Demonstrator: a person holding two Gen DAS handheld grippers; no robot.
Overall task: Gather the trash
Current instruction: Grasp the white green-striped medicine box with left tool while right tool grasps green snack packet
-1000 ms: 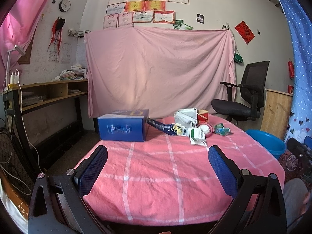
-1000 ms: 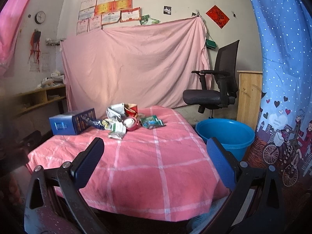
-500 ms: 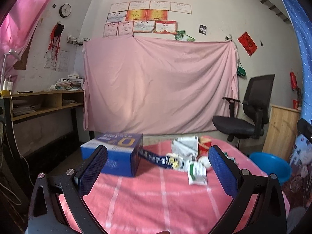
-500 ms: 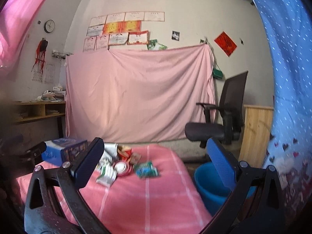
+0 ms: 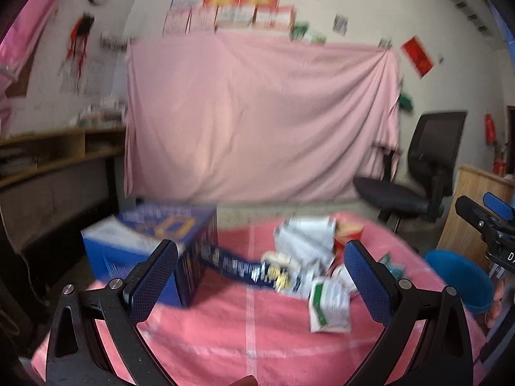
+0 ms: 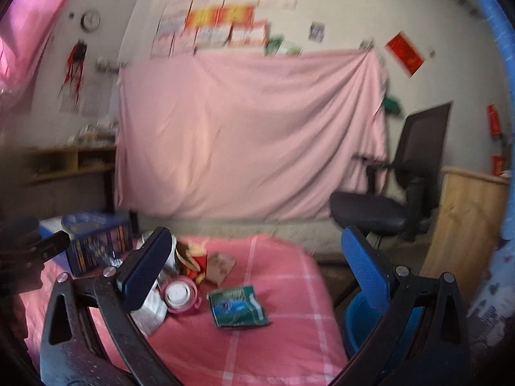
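I see a worktop covered in a pink checked cloth [image 6: 289,292] with all the trash resting on it, so by my judgement collecting has not begun; a round blue plastic tub [image 5: 457,276] stands on the floor just beside its right edge. From largest to smallest: a blue cardboard box [image 5: 145,244] at the left, then the heap of crumpled white wrappers [image 5: 302,244], a green foil packet [image 6: 236,305] and a small pink cup [image 6: 178,294]. My left tongs [image 5: 260,276] and right tongs [image 6: 257,276] both gape wide, empty, hovering short of the heap.
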